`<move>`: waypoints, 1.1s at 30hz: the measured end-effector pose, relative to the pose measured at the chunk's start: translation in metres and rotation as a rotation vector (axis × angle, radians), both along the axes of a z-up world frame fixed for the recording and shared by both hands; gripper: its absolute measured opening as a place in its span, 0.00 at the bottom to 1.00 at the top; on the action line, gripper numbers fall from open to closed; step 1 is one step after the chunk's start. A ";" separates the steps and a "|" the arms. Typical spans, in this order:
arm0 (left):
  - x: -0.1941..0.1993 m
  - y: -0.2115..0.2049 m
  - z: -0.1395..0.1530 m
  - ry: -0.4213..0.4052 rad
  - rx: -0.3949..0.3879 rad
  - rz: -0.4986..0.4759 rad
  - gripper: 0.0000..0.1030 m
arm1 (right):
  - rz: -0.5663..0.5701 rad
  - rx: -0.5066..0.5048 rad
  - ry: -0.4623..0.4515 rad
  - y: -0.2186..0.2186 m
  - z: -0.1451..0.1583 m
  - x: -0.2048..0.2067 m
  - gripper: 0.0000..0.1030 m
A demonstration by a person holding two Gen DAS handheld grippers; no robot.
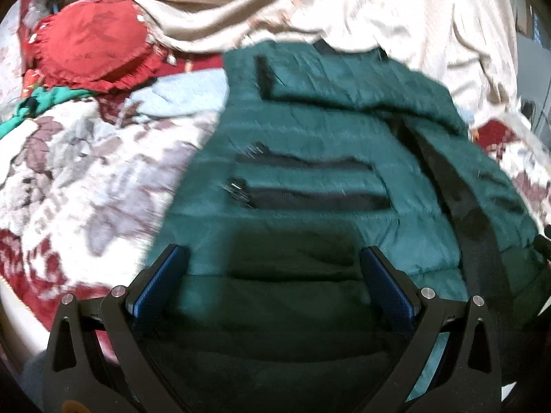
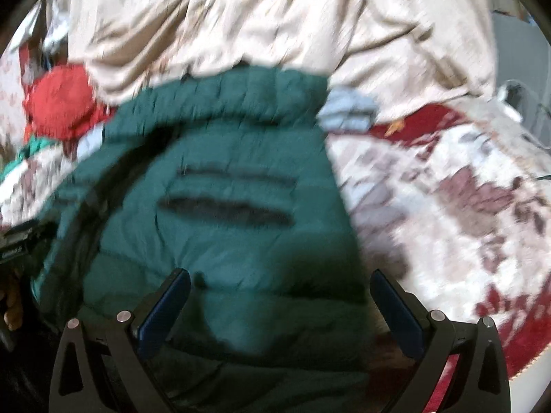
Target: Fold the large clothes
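A dark green quilted jacket (image 1: 310,144) lies spread on a bed covered by a floral bedspread (image 1: 86,172) in white, mauve and red. In the left wrist view the left gripper (image 1: 273,258) hangs over the near part of the jacket with its two blue-padded fingers (image 1: 158,282) spread wide, the green fabric filling the gap between them; nothing is pinched, and whether the tips touch the cloth cannot be told because the near fabric lies in shadow. Two dark horizontal zipper pockets (image 1: 310,182) sit just beyond the fingers, and a black strip runs diagonally down the jacket's right side. The right wrist view shows the same jacket (image 2: 224,234) from the other side: the right gripper (image 2: 280,282) is likewise spread open above the near hem, its left finger (image 2: 165,309) over the padding and its right finger at the jacket's edge, where the bedspread (image 2: 447,206) begins. Two dark pocket slits (image 2: 227,206) lie ahead of it. Beyond the jacket, a rumpled beige sheet (image 1: 310,3) is heaped along the far side of the bed, and a red ruffled cushion (image 1: 93,48) sits at the far left, next to a bit of bright green cloth (image 1: 41,103). A pale blue fabric (image 2: 347,110) shows near the jacket's far right corner. Both views are blurred.
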State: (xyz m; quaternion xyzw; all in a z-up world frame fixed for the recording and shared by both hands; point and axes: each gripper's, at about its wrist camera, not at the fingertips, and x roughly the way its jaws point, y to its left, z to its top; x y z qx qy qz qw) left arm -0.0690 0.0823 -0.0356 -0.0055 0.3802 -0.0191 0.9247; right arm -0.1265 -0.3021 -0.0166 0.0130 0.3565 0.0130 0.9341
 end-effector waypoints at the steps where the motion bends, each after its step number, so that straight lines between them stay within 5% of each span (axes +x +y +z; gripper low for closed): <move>1: -0.004 0.010 0.007 -0.016 -0.003 0.026 1.00 | -0.007 0.023 -0.011 -0.006 0.002 -0.004 1.00; 7: -0.007 0.065 0.005 0.032 -0.023 0.146 1.00 | -0.035 0.138 0.107 -0.035 -0.023 -0.012 1.00; 11: 0.000 0.091 -0.017 0.156 -0.195 0.182 1.00 | -0.011 0.212 0.178 -0.039 -0.039 -0.009 1.00; 14: 0.002 0.090 -0.017 0.163 -0.229 0.164 1.00 | 0.021 0.241 0.171 -0.035 -0.038 -0.011 1.00; 18: -0.003 0.089 -0.014 0.147 -0.268 0.131 0.99 | 0.143 0.481 0.143 -0.037 -0.035 -0.011 1.00; 21: -0.008 0.093 -0.007 0.123 -0.329 0.114 1.00 | 0.105 0.437 0.187 -0.036 -0.044 -0.005 1.00; 28: -0.014 0.083 -0.010 0.141 -0.268 0.077 1.00 | 0.189 0.482 0.153 -0.024 -0.036 -0.008 1.00; 33: -0.016 0.079 -0.009 0.141 -0.357 -0.024 0.99 | 0.195 0.491 0.164 -0.018 -0.037 -0.002 1.00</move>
